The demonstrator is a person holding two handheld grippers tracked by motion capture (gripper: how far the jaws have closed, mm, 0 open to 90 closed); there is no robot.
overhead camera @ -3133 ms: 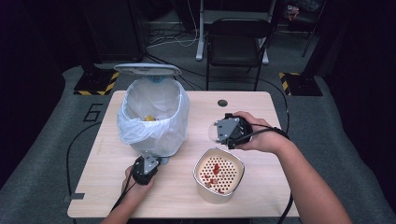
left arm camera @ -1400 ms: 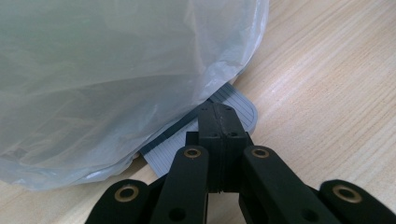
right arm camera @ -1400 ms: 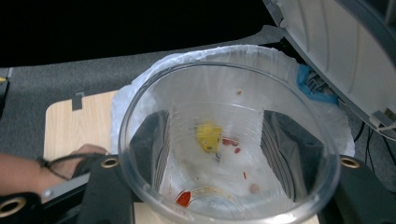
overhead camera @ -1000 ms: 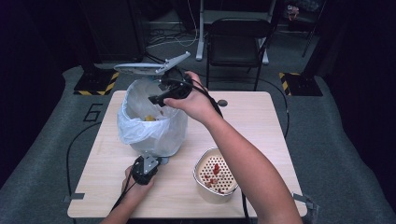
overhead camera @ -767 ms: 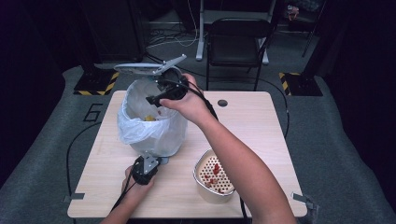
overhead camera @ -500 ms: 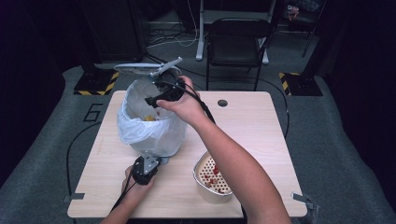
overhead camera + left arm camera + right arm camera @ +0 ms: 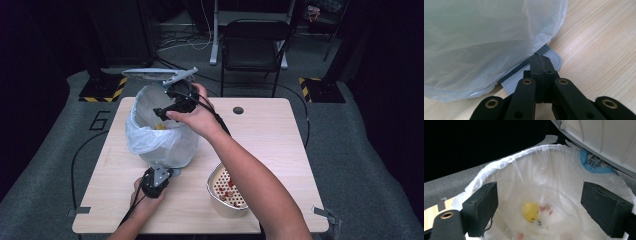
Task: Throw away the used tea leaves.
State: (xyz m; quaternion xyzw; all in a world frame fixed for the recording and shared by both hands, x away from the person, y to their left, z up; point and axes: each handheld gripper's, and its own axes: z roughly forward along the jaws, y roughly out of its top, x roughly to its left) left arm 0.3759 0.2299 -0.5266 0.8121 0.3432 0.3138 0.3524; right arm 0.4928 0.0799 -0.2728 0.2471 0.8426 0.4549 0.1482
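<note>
A pedal bin point(image 7: 162, 142) lined with a white bag point(image 7: 486, 37) stands at the table's left, its grey lid point(image 7: 150, 75) raised. My right gripper point(image 7: 167, 107) hovers over the bin's mouth. It is open point(image 7: 544, 195) with nothing between its fingers. Below it, a yellow scrap point(image 7: 530, 211) and small red bits lie at the bag's bottom. My left gripper point(image 7: 156, 179) sits at the bin's front foot, shut point(image 7: 541, 58), its tip resting on the ribbed grey pedal point(image 7: 552, 56).
A cream strainer bowl point(image 7: 216, 182) with red bits inside stands at the front right of the wooden table point(image 7: 270, 135). The lid's underside point(image 7: 604, 137) and a blue hinge part point(image 7: 594, 167) hang close on the right gripper's right. A folding chair point(image 7: 255, 45) stands behind the table.
My right gripper has travelled from beside the strainer bowl to above the bin's mouth, sinking slightly over the last second. The left gripper has stayed on the pedal.
</note>
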